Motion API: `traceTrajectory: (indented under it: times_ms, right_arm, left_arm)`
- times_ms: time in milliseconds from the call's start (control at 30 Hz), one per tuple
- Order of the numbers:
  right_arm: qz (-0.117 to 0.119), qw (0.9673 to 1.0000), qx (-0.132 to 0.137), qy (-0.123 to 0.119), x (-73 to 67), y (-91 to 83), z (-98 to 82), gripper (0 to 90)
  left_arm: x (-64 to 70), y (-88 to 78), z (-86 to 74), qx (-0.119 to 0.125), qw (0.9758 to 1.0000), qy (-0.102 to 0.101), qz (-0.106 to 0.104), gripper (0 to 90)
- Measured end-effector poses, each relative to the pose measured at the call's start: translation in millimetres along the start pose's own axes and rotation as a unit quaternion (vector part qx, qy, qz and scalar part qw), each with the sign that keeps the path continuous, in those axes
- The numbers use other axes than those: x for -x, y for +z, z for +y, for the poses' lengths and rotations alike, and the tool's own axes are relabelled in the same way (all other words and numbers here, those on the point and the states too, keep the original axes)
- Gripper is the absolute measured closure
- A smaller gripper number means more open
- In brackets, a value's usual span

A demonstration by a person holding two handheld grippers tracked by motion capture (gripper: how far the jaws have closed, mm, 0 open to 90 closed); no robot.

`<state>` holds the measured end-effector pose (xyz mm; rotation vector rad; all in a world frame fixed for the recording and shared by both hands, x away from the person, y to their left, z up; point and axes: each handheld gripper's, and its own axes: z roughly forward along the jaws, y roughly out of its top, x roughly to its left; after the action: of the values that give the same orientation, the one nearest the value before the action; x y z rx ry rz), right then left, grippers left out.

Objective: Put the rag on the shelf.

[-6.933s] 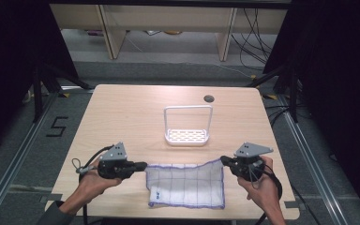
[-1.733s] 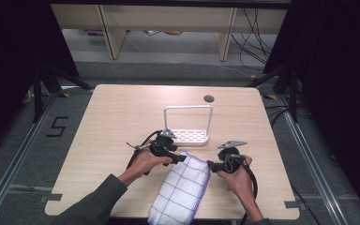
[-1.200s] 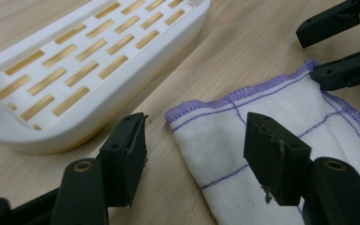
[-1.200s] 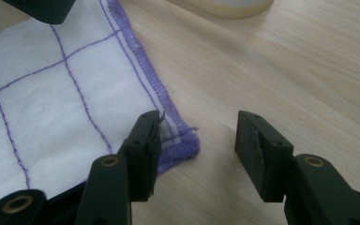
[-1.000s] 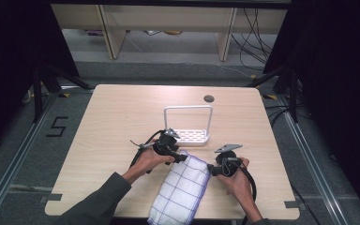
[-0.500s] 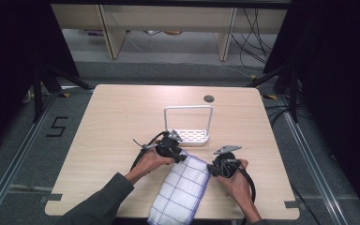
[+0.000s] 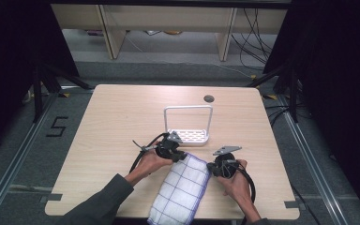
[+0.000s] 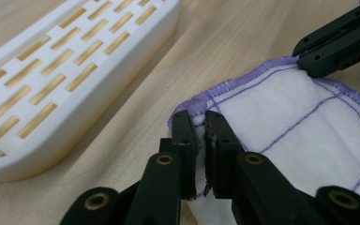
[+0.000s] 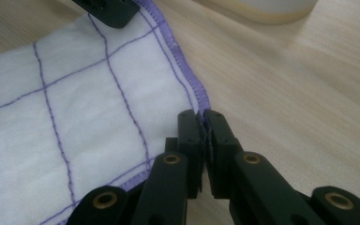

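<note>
A white towel with purple grid lines (image 7: 180, 190) lies folded in a narrow strip, slanting toward the table's front edge. My left gripper (image 7: 183, 157) sits at the strip's far left corner. Its jaws have just been closing and now pinch the purple hem of the towel (image 8: 286, 136) in the left gripper (image 8: 201, 140). My right gripper (image 7: 209, 169) is at the far right corner. Its jaws have also just been closing, and the right gripper (image 9: 201, 126) is shut on the edge of the towel (image 9: 75, 117).
A white slotted rack (image 7: 187, 136) with an upright wire handle stands just behind the grippers, close beside the rack's base (image 8: 51, 79). A round cable hole (image 7: 209, 99) lies farther back. Bare wood extends to the left and right.
The towel, once spread flat between the hands, now lies folded in a narrow slanted strip. Both hands have come to its far end and hardly moved in the last second.
</note>
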<state>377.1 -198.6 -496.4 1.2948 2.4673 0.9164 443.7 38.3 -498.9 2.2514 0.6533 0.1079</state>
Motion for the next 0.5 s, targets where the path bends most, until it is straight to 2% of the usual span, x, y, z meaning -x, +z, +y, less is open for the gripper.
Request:
traceTrajectory:
  times_ms: [33, 67, 100, 133, 267, 300, 467, 500]
  right_arm:
    - [0.0, 0.9999, 0.009, -0.012, 0.3, -1.1, 0.7, 86.7]
    - [0.003, 0.9999, 0.012, -0.01, -0.7, -3.0, 1.9, 86.7]
    - [0.001, 0.9995, 0.024, -0.019, -1.5, -4.7, 3.0, 86.8]
    - [0.005, 0.9996, 0.021, -0.017, -3.1, -9.1, 5.3, 86.8]
    - [0.008, 0.9982, 0.054, -0.024, -8.1, -21.4, 11.8, 86.9]
    - [0.011, 0.9983, 0.048, -0.032, -8.1, -25.7, 13.4, 86.9]
    - [0.014, 0.9956, 0.079, -0.049, -14.5, -43.7, 21.0, 87.0]
    - [0.018, 0.9957, 0.081, -0.041, -17.7, -49.8, 22.9, 87.0]
  left_arm:
    - [1.6, -2.8, 0.9, 0.005, 1.0, -0.002, 0.002, 83.5]
    - [3.5, -8.1, 2.3, 0.012, 0.9999, -0.001, -0.001, 83.5]
    - [6.2, -12.7, 3.4, 0.019, 0.9998, -0.001, 0.003, 83.6]
    - [8.6, -17.5, 4.4, 0.027, 0.9996, -0.002, 0.001, 83.7]
    - [16.5, -39.1, 7.8, 0.044, 0.9989, 0.015, 0.003, 83.9]
    - [18.6, -46.0, 8.8, 0.054, 0.9983, 0.02, 0.007, 83.9]
    - [25.6, -72.6, 10.2, 0.076, 0.9966, 0.031, 0.001, 83.9]
    - [26.5, -77.4, 10.3, 0.083, 0.9961, 0.03, -0.002, 83.9]
